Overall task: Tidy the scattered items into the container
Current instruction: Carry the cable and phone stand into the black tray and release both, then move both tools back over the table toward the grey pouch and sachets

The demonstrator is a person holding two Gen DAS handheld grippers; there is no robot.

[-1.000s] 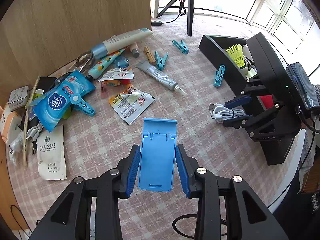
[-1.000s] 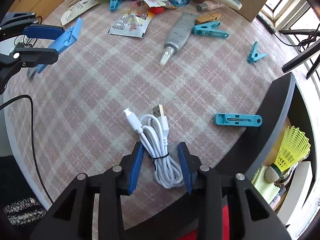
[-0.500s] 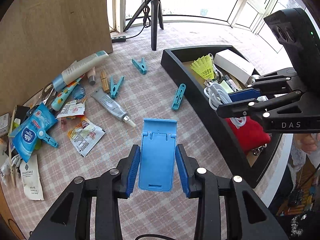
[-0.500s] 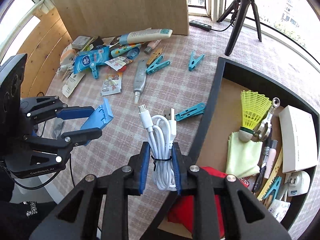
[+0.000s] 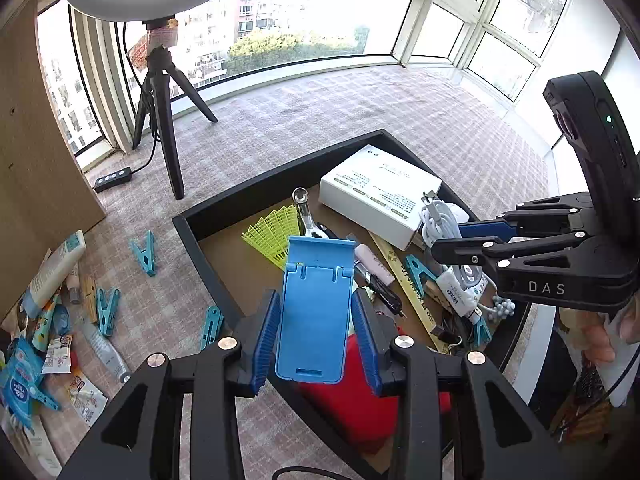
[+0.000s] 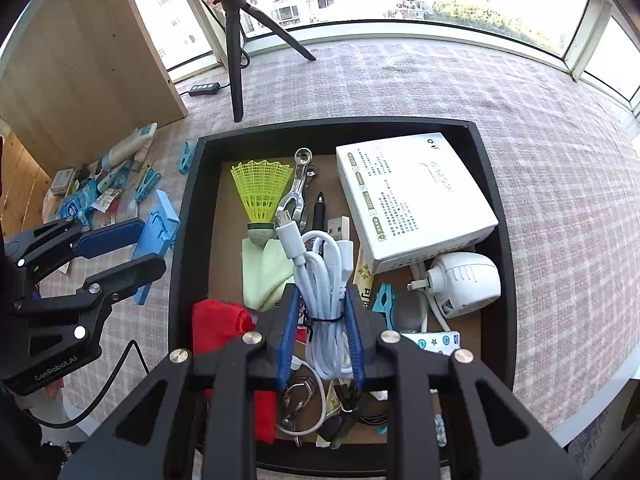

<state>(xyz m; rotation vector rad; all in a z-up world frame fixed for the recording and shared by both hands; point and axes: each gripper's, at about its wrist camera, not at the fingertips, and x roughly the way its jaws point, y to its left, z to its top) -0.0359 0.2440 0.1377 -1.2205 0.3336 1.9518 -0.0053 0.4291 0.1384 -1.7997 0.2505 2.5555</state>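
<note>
Both grippers have swung off the checked tablecloth and now sit over the black tray (image 6: 182,240); a second ago they were out above the scattered clutter.

Left gripper (image 5: 316,338): jaws are opening; blue phone stand (image 5: 314,312) sits between the pads with a thin gap showing on each side, so released or close to it; stand hangs over the tray's near-left edge, above a red cloth (image 5: 360,396).

Right gripper (image 6: 322,328): jaws opening as well; bundled white cable (image 6: 324,280) is between the pads, gap visible on the left pad, right side too tight to call; cable is above the tray's middle, near the yellow shuttlecock (image 6: 260,190) and white box (image 6: 412,196).

Left on the cloth: blue clothes pegs (image 5: 146,252), tubes (image 5: 54,268), sachets by the wooden board.
</note>
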